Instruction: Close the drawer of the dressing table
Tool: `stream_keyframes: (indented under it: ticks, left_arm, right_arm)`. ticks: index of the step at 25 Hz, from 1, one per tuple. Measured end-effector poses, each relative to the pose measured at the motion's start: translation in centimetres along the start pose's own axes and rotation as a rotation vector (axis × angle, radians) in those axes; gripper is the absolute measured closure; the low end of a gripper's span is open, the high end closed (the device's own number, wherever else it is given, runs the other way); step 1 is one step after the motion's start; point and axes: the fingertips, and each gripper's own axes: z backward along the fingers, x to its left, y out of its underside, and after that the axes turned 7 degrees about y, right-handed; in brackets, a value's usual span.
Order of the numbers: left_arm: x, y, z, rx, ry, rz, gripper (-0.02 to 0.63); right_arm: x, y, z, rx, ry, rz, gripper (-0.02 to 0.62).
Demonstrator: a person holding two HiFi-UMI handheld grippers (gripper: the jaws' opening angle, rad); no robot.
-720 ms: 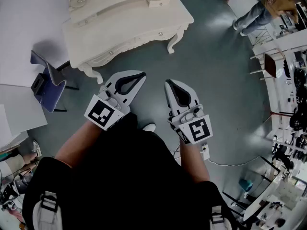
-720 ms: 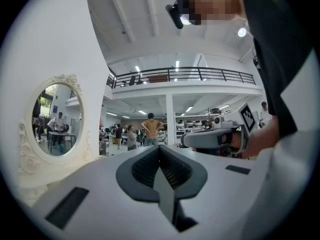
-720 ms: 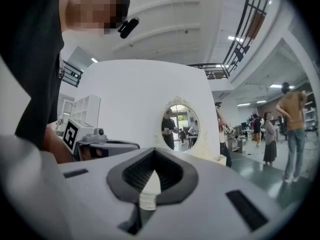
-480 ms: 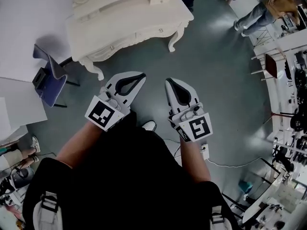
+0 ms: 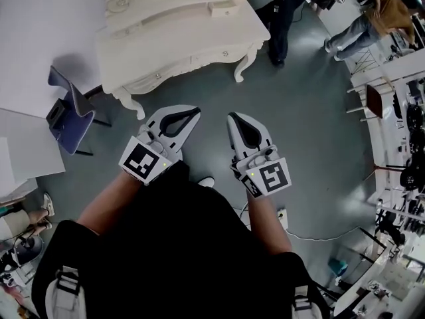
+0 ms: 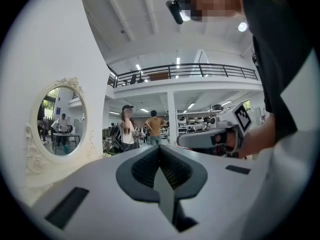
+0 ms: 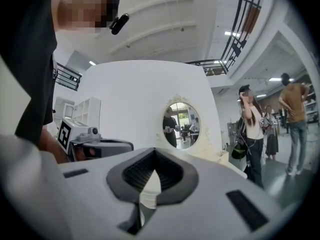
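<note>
White drawer (image 5: 224,8) juts from dressing table (image 5: 169,42), contents unseen.

Cream dressing table (image 5: 166,42); blue chair (image 5: 72,108); grey floor (image 5: 312,125); white left gripper (image 5: 191,110) and right gripper (image 5: 234,118).

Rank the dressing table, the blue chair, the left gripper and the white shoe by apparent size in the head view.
1. the dressing table
2. the blue chair and the left gripper: about alike; the gripper is nearer the camera, so unranked
3. the white shoe, only its tip showing
</note>
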Motion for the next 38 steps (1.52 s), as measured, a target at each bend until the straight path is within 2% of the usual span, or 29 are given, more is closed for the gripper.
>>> stream_keyframes:
  ticks: [12, 17, 23, 31, 38]
  left_arm:
    - [10.0, 0.1, -1.5, -0.006, 0.072, -0.004, 0.614]
    - [12.7, 0.5, -1.7, -0.014, 0.109, 0.001, 0.614]
    - [15.0, 0.8, -2.2, -0.012, 0.115, 0.020, 0.614]
    - [17.0, 1.6, -6.0, 0.001, 0.097, 0.019, 0.614]
    - [19.3, 1.6, -12.0, 0.012, 0.064, 0.020, 0.614]
  right_arm:
    - [-1.0, -0.9, -10.3, 0.001, 0.043, 0.014, 0.594]
    - [-1.3, -1.0, -13.0, 0.000, 0.079, 0.009, 0.594]
    - [-2.3, -0.7, -14.8, 0.015, 0.101, 0.010, 0.594]
    - [-6.6, -0.5, -16.5, 0.015, 0.095, 0.002, 0.594]
    - [-12.8, -0.9, -18.4, 0.014, 0.056, 0.007, 0.594]
